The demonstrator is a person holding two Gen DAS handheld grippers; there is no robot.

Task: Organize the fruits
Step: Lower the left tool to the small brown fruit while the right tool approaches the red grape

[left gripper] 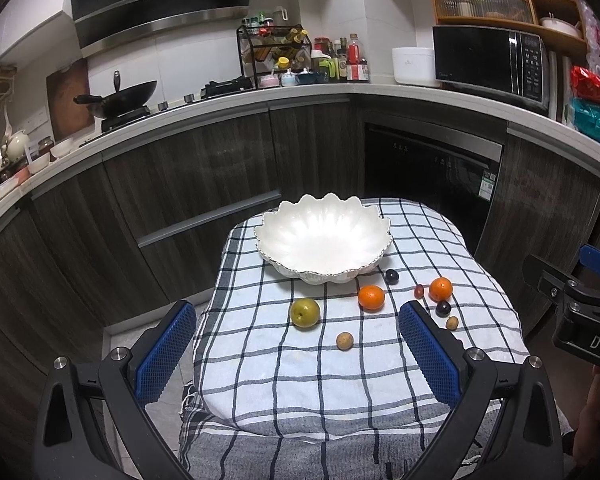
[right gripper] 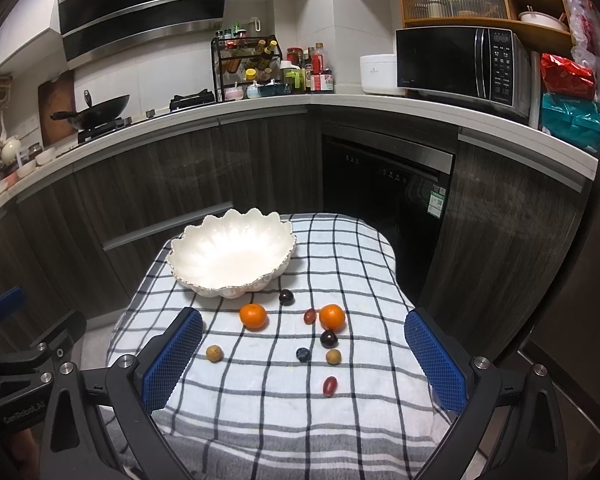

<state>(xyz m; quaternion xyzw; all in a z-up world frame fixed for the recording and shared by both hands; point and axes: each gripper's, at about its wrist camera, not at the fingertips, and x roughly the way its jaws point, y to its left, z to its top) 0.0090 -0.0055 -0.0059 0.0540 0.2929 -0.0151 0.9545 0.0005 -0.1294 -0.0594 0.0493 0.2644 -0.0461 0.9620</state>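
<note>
Right wrist: 2 oranges (right gripper: 253, 316) beside bowl (right gripper: 188, 276).

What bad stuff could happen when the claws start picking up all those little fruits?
1. The small round fruits, like the blueberry and the red grape, could roll across the checked cloth if bumped.
2. The dark plum sits close to an orange, so the wide-open right claw might knock one while grabbing the other.
3. The white bowl sits near the cloth's far edge; a hard push could slide it.
</note>
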